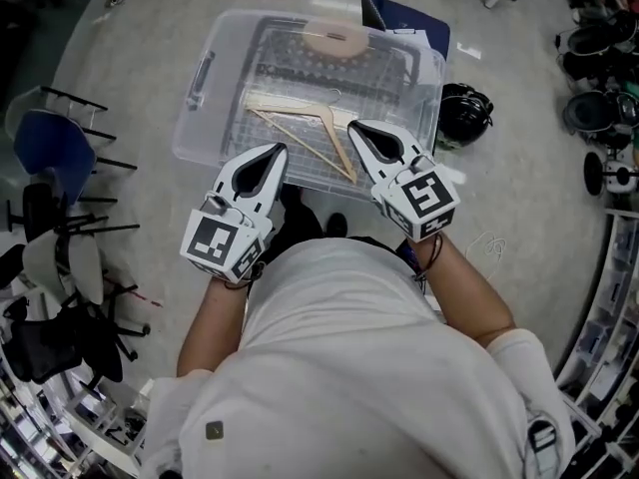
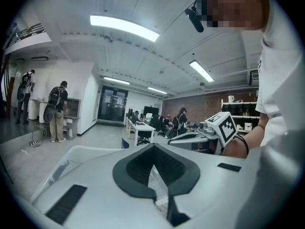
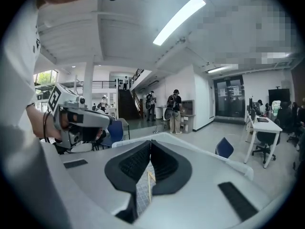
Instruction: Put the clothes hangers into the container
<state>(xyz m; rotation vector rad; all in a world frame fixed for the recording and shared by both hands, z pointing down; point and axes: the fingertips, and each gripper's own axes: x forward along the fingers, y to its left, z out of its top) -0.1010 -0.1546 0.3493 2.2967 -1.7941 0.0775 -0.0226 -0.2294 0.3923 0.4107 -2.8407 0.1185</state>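
A clear plastic container [image 1: 198, 80] stands on the floor in front of me. Pale wooden clothes hangers [image 1: 312, 128] lie on its bottom, and a round tan piece [image 1: 335, 38] rests at its far side. My left gripper [image 1: 283, 149] and right gripper [image 1: 351, 125] hover side by side over the container's near edge, above the hangers. Both are shut and hold nothing. In the left gripper view the jaws [image 2: 153, 146] meet at the tip, with the right gripper [image 2: 193, 136] beside them. In the right gripper view a strip of hanger [image 3: 150, 184] shows below the shut jaws.
A blue chair [image 1: 48, 144] and black chair frames [image 1: 70, 218] crowd the left. A dark round helmet-like object [image 1: 465, 114] lies right of the container, and another blue chair [image 1: 401, 10] stands behind it. Wheeled gear [image 1: 599, 88] lines the right edge. People stand far off.
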